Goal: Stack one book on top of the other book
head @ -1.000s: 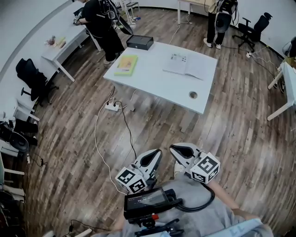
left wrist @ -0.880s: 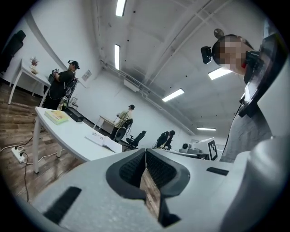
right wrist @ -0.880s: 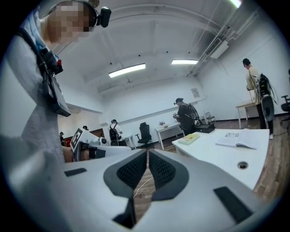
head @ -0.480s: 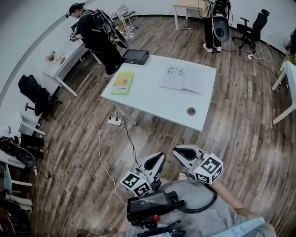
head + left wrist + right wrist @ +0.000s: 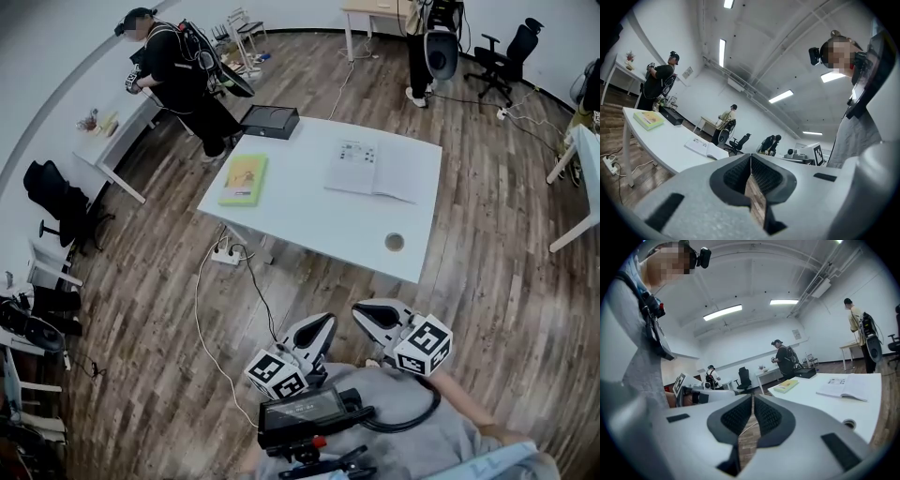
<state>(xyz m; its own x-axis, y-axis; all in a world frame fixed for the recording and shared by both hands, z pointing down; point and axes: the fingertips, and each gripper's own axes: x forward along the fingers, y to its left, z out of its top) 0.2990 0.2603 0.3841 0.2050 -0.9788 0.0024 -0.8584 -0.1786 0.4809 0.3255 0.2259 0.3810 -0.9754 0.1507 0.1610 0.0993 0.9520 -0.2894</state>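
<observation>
A closed green and yellow book (image 5: 244, 178) lies on the left part of the white table (image 5: 309, 220). An open white book (image 5: 372, 171) lies to its right, apart from it. My left gripper (image 5: 325, 321) and right gripper (image 5: 359, 310) hang close to my body, well short of the table's near edge, both shut and empty. The left gripper view has the shut left gripper (image 5: 750, 157) with the green book (image 5: 648, 120) and the open book (image 5: 705, 148) beyond. Past the shut right gripper (image 5: 753, 397) lie the green book (image 5: 786, 386) and the open book (image 5: 847, 386).
A black box (image 5: 270, 121) sits at the table's far left corner, and a cable hole (image 5: 395, 242) near its front right. A power strip (image 5: 225, 256) and cables lie on the wood floor under the table's left side. A person (image 5: 178, 75) stands by a far desk.
The table and books have drawn nearer and lower in the head view as I walk toward them. Both grippers stay shut, carried along in front of my body.
</observation>
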